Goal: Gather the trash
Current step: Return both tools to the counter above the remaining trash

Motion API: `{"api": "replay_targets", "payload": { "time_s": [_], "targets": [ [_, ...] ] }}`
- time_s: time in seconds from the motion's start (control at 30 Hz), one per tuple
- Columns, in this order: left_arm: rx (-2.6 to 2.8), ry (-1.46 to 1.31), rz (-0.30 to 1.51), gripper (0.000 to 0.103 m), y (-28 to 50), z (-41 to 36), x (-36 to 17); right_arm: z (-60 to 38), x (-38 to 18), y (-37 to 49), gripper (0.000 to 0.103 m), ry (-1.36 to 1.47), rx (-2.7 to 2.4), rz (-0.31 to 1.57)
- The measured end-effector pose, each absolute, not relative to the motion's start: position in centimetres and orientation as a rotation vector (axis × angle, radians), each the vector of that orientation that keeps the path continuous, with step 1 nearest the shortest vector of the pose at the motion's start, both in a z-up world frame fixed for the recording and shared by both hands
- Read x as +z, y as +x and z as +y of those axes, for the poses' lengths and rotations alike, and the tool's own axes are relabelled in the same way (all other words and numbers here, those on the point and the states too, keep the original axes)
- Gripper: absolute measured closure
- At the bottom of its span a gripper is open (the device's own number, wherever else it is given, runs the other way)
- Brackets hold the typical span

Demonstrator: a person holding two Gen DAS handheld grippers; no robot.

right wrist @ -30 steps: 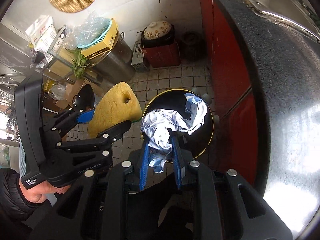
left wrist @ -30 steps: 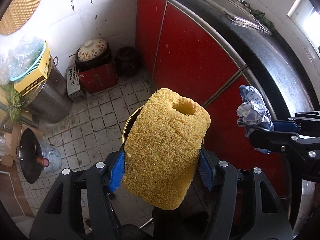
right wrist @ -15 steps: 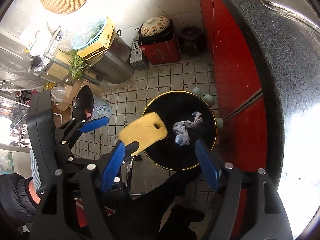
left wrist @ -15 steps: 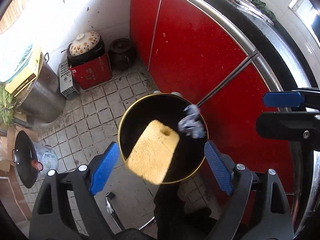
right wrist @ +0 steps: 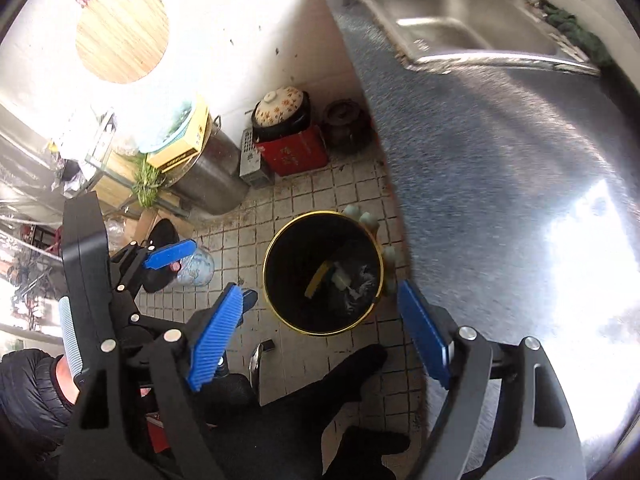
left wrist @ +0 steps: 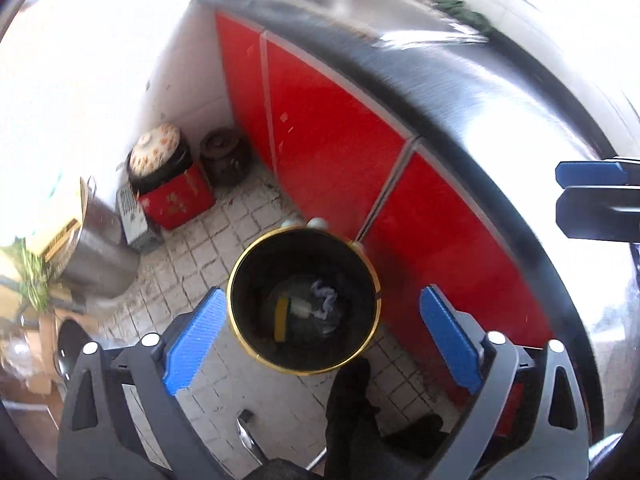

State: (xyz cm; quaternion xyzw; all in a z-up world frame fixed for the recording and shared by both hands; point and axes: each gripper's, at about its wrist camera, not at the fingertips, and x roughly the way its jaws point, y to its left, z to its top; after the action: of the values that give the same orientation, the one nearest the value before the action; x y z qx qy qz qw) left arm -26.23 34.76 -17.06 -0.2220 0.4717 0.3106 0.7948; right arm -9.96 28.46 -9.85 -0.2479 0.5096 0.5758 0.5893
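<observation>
Left wrist view: looked steeply down at a tiled floor [left wrist: 256, 384] beside red cabinet doors [left wrist: 332, 136] under a dark worktop [left wrist: 496, 92]. Left gripper [left wrist: 320, 336] with blue pads spread wide and still opening, nothing between the jaws. Directly below, framed by the pads, a black bin with a gold rim [left wrist: 240, 280] standing on the floor. Inside at the bottom, a yellow sponge [left wrist: 281, 320] on edge, and just beside it crumpled white-and-blue paper [left wrist: 325, 300]. Right gripper's blue pad and black finger at the right edge, level with the worktop. By the wall, a flowered lid on a pot [left wrist: 158, 150] atop a red box [left wrist: 176, 200]. Motion blur across the upper part.

Right wrist view: same bin [right wrist: 276, 300] seen from above, near the worktop's edge [right wrist: 460, 184], with the sponge [right wrist: 316, 276] and paper [right wrist: 356, 284] lying inside. Right gripper [right wrist: 320, 344] with jaws wide and opening, empty. Left gripper [right wrist: 208, 276] at the left, also spread apart, held by a hand [right wrist: 66, 380] in a dark sleeve. Steel sink [right wrist: 448, 16] set into the worktop at top right.
</observation>
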Motion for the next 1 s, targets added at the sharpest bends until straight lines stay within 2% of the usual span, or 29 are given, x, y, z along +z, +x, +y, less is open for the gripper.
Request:
{"api": "replay_targets", "payload": {
  "time_s": [0.2,0.43,0.7,1.0],
  "targets": [
    [0.464,-0.302,0.933,0.007,-17.5,28.8,-10.9,17.3,-3.1,-4.8,0.019,-0.452,1.106,1.032],
    [0.086,-0.127,0.880,0.007,-6.3,17.5,-5.6,0.4,1.4,0.2,0.019,-0.257,0.683,0.936],
    [-0.247,0.051,0.860,0.007,-1.0,4.1,-3.1,-17.7,1.0,1.0,0.019,-0.029,0.283,0.940],
    [-0.384,0.171,0.857,0.007,0.1,-1.3,-3.0,-24.7,-0.7,-1.5,0.019,0.092,0.134,0.967]
  ]
}}
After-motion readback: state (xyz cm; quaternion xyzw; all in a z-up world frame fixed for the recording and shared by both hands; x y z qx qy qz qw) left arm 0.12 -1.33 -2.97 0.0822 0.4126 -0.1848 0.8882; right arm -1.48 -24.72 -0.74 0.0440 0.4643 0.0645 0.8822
